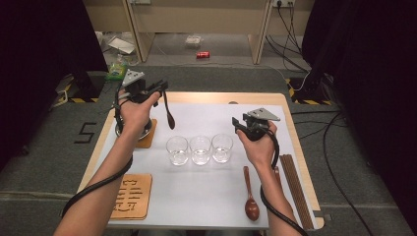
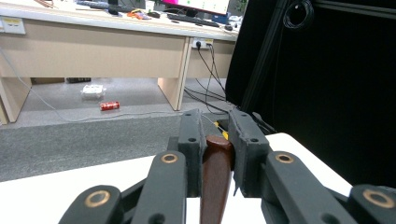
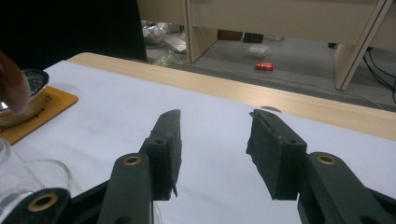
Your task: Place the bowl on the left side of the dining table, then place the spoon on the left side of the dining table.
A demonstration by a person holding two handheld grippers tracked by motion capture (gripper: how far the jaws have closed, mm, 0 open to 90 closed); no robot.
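The left claw (image 1: 160, 88) pinches a dark brown wooden spoon (image 1: 169, 114), which hangs above the white bench (image 1: 206, 196), behind the row of three clear glasses (image 1: 200, 149). The right claw (image 3: 214, 140) stands spread and bare beside that row.

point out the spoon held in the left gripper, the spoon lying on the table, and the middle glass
held spoon (image 1: 169, 117), high view, on its dark hanging handle
lying spoon (image 1: 251, 208), high view, on its bowl
middle glass (image 1: 200, 150), high view, on its clear wall
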